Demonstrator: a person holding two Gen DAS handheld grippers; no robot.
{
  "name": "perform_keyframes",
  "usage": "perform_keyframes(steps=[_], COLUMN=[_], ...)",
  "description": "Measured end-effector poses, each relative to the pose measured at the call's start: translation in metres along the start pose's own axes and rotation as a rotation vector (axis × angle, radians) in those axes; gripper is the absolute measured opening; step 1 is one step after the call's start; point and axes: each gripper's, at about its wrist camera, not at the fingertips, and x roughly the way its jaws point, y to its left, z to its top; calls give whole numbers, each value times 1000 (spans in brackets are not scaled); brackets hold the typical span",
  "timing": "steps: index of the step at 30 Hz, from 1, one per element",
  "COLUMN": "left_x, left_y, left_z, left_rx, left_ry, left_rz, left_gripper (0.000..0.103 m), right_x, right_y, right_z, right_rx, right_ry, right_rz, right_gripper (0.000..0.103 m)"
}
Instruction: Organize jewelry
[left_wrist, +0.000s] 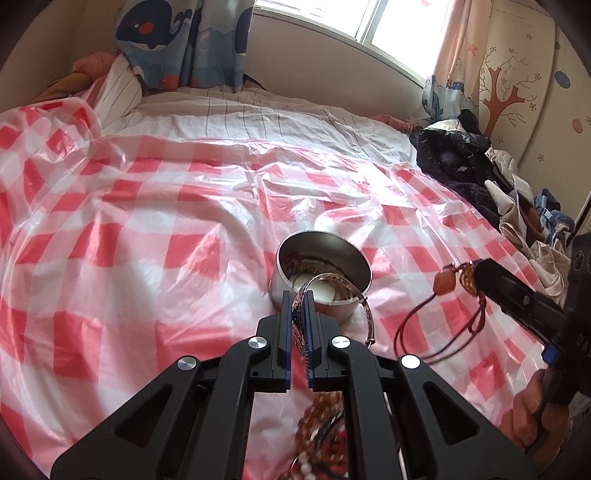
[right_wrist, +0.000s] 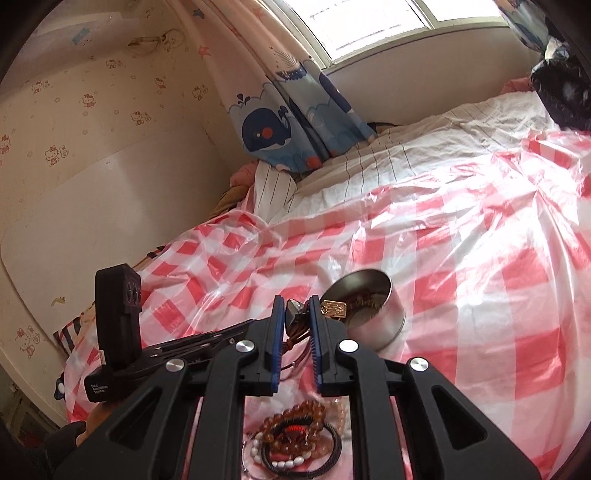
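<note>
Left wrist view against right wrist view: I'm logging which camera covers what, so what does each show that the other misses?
Only the left wrist view shows the left gripper clamped on a silver bangle, the orange stone on the red cord, and dark clothes heaped beside the wall.

Only the right wrist view shows the gold charm and the wallpapered wall.

Both show the metal tin, the right gripper pinching the cord necklace, the loose bead pile and the checked plastic sheet.

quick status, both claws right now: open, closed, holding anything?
Left claw: closed on silver bangle.
Right claw: closed on red cord necklace.
</note>
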Motion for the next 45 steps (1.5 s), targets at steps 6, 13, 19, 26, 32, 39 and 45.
perform_keyframes(steps=[6, 13, 19, 26, 32, 39, 45], left_x=[38, 74, 25, -16, -3, 8, 15], left_y=[-14, 2, 19, 22, 0, 0, -7], left_z=[33, 36, 9, -52, -71, -78, -81], left_rx=[11, 19, 38, 24, 124, 116, 125], left_ry=[5, 112, 97, 139, 238, 297, 335], left_rz=[4, 40, 64, -22, -76, -92, -117], left_gripper=[5, 19, 29, 32, 32, 32, 20], right_x=[19, 81, 64, 7, 9, 19, 25], right_y=[-7, -21, -29, -17, -24, -20, -15], right_z=[20, 30, 14, -41, -69, -73, -76], right_rx=[-8, -26, 5, -5, 71, 47, 13], right_ry=[-21, 116, 157, 215, 279, 312, 355], right_rz=[-34, -120, -187, -199, -181, -182, -199], right_gripper=[14, 33, 41, 49, 50, 50, 50])
